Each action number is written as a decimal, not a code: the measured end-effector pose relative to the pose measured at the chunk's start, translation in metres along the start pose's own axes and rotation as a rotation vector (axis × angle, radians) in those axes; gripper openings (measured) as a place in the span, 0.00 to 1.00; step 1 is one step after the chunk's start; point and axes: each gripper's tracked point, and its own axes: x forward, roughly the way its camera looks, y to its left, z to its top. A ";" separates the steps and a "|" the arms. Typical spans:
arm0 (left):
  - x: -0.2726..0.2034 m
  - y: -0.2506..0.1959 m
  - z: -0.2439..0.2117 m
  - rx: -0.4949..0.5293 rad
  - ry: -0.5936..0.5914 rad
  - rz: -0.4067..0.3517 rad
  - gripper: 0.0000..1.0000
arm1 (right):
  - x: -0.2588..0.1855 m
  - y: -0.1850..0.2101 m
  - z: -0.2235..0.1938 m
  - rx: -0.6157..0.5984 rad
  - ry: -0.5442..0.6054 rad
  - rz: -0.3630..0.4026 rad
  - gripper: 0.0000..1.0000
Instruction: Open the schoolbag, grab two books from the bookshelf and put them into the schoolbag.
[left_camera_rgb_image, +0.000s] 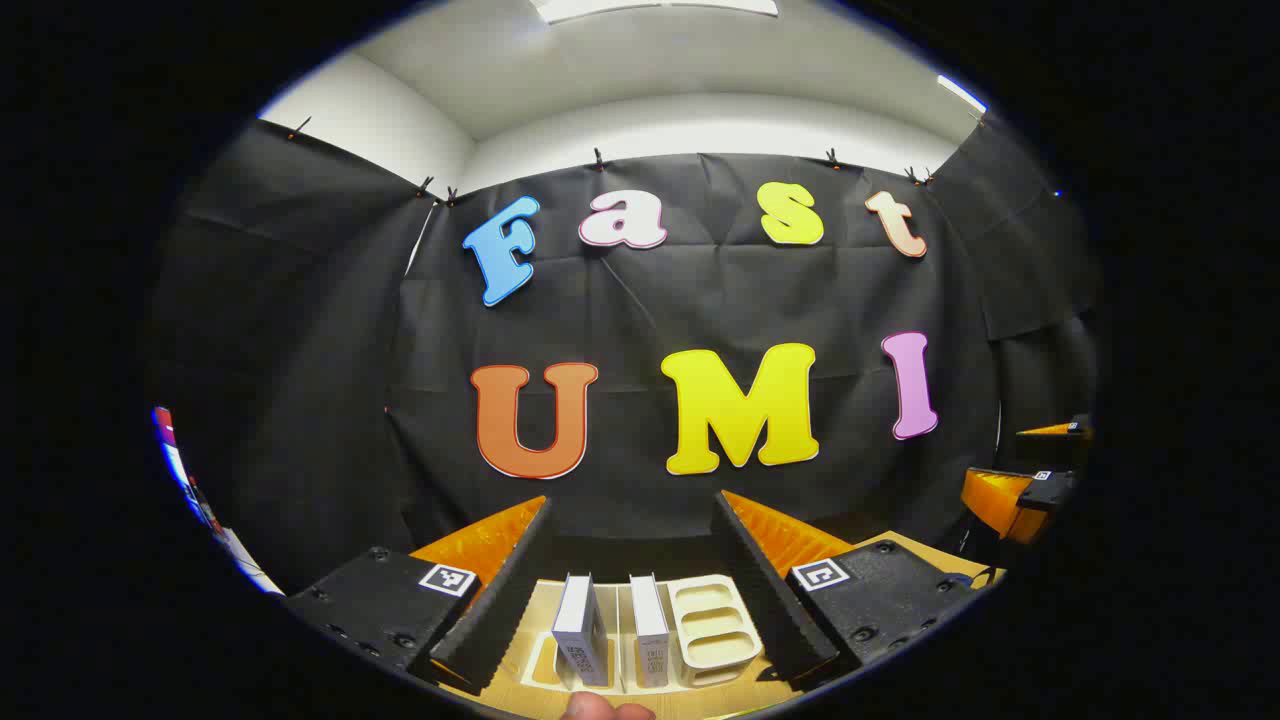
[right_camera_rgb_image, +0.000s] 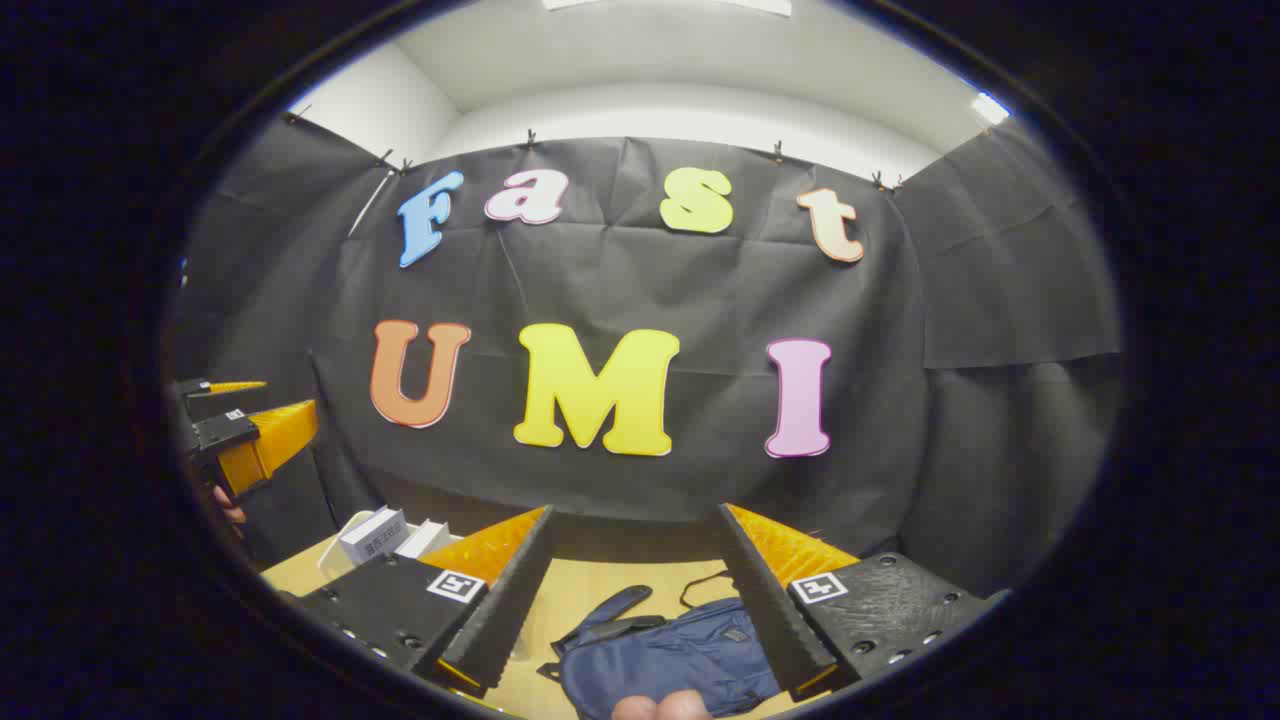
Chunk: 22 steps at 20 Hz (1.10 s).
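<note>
Left gripper (left_camera_rgb_image: 632, 540) hangs wide apart and holds nothing, raised above the light wooden surface (left_camera_rgb_image: 745, 690). Just below and ahead of its fingers stand 2 white upright hardcover books (left_camera_rgb_image: 615, 630), spines toward the camera, slotted side by side in a cream plastic divider bookshelf (left_camera_rgb_image: 712, 622) with 1 bay free to their right. They likely stand upright so a 2-finger gripper can straddle a spine and lift straight out. The left gripper's jaws already frame the pair, so it looks staged for the book pick.

Right gripper (right_camera_rgb_image: 633, 545) is also spread wide and carries nothing. Below it, between and slightly ahead of its fingers, lies the dark blue fabric schoolbag (right_camera_rgb_image: 665, 655), flat on the surface with its strap flopped to the left; whether the zip is open I cannot tell. In this view the books and shelf sit well off to that gripper's left, beneath the other gripper. Each gripper seems parked over its own job: right for opening the bag, left for books. Judged stage: start, nothing grasped yet.
</note>
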 end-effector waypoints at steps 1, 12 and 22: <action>0.000 0.000 -0.001 -0.002 0.000 -0.001 0.98 | 0.002 0.002 0.000 0.003 0.001 0.000 0.97; 0.004 0.000 -0.003 -0.011 0.022 -0.010 0.99 | 0.011 0.003 -0.006 -0.010 0.030 -0.006 0.97; 0.004 0.001 0.001 0.003 0.017 -0.011 0.98 | 0.015 0.008 -0.035 -0.044 0.114 0.010 0.95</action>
